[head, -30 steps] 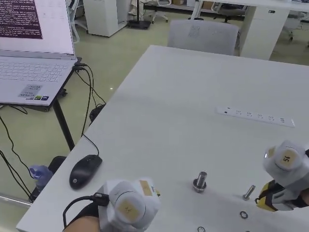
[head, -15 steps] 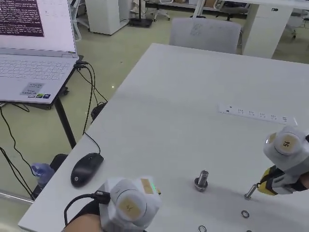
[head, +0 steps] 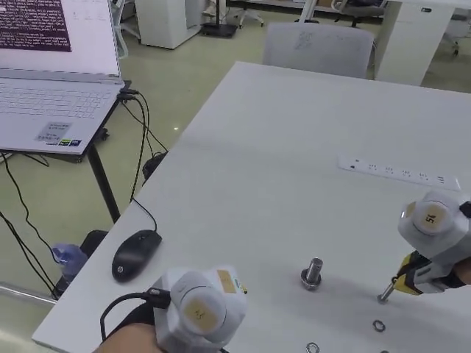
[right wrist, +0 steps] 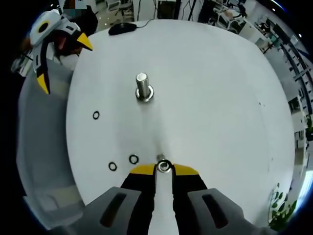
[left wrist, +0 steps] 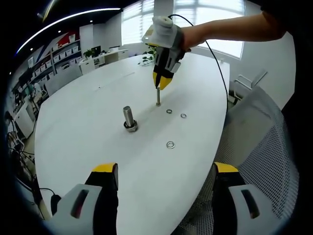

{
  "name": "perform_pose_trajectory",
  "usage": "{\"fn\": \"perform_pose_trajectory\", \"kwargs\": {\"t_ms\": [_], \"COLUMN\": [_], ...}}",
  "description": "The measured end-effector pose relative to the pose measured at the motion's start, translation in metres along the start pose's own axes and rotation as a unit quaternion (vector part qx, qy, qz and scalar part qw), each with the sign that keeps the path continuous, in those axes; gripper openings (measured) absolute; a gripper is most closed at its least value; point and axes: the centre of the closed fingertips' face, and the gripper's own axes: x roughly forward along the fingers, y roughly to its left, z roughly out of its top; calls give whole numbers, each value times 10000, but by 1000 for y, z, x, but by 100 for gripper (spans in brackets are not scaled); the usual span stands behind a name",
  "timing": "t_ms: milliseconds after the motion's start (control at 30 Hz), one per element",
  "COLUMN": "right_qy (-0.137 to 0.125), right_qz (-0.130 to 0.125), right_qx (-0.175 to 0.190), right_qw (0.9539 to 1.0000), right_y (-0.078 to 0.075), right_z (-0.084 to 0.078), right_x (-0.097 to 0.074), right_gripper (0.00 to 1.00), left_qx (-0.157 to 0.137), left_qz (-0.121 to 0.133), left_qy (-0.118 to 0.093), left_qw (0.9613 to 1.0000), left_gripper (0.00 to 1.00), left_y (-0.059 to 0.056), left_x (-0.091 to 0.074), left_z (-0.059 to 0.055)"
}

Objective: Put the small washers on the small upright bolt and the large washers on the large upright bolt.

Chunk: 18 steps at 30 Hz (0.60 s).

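Observation:
The large bolt [head: 313,272] stands upright on the white table [head: 280,169], with the thin small bolt [head: 383,296] to its right. My right gripper [head: 409,282] has its tips at the small bolt's top. In the right gripper view the jaws [right wrist: 164,169] are shut on a small washer [right wrist: 164,166], directly over the small bolt [right wrist: 160,157]. Loose washers [right wrist: 133,159] [right wrist: 112,166] [right wrist: 96,115] lie on the table nearby. My left gripper [left wrist: 165,169] is open and empty, facing the large bolt [left wrist: 129,118] from the near table edge.
A black mouse [head: 135,254] with its cable lies at the table's left edge. A white power strip [head: 397,173] lies at the far right. A laptop [head: 51,88] sits on a stand to the left, and a grey chair [head: 318,48] stands beyond the table.
My right gripper has moved up from beside the small bolt's base to its top. The left gripper has stayed at the near edge.

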Motion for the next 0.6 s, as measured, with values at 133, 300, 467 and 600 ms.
{"fn": "perform_pose_trajectory", "kwargs": {"t_ms": [133,300,467,600], "right_qy": [7,48,70,95], "right_qz": [18,47,89,116], "right_qx": [-9,-16,-9,-23], "right_qw": [10000,10000,9999,9999], "right_y": [-1,-2,-1,-1], "right_z": [0,-1,-2,-3], "right_x": [3,9,16,22], "right_gripper": [13,13,13,13], "left_qx": [-1,-7,-16,-21], "left_qz": [-9,-10,-23,-36], "left_qy": [4,22,41,76], "left_qw": [10000,10000,10000,10000], "left_gripper": [78,78,77,77], "left_y": [1,2,3,3], "left_x": [0,0,-1,-1], "left_z": [0,-2,-4,-7]}}
